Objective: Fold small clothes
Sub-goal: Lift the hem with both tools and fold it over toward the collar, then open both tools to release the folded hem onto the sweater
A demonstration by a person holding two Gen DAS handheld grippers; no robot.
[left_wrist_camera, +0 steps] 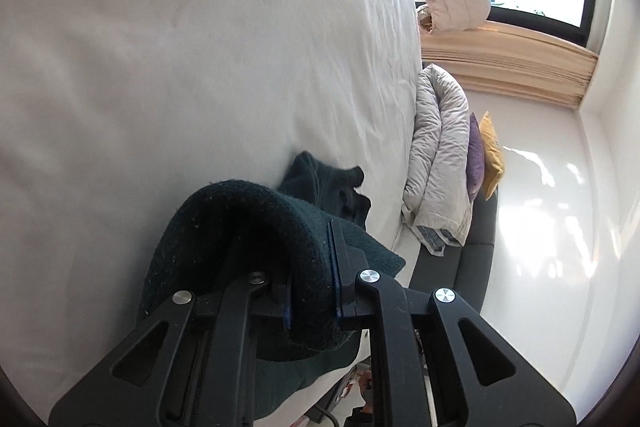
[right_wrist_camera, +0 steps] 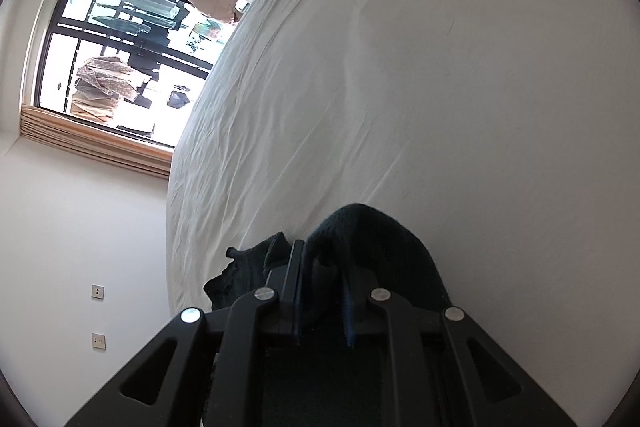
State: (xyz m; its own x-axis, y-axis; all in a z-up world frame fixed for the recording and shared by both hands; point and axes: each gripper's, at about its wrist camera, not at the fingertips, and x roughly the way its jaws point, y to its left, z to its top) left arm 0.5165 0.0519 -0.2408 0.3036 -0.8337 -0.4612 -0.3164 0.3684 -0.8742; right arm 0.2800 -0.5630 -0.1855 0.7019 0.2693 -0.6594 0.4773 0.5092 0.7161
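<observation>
A dark green knitted garment [left_wrist_camera: 224, 223] lies on the white bed sheet [left_wrist_camera: 160, 47]. My left gripper [left_wrist_camera: 310, 267] is shut on a bunched edge of it, and the cloth drapes over the left finger and hides it. In the right wrist view my right gripper [right_wrist_camera: 322, 279] is shut on another edge of the same garment [right_wrist_camera: 380, 239], which arches over the right finger. A loose part of the garment [right_wrist_camera: 244, 267] lies crumpled on the sheet [right_wrist_camera: 400, 67] beyond the fingers.
A rolled grey duvet [left_wrist_camera: 440, 163] with a purple cushion [left_wrist_camera: 475, 155] and a yellow cushion [left_wrist_camera: 491, 151] sits past the bed's edge. A window with a beige blind [right_wrist_camera: 96, 143] is behind. A white wall with sockets [right_wrist_camera: 98, 291] is at the left.
</observation>
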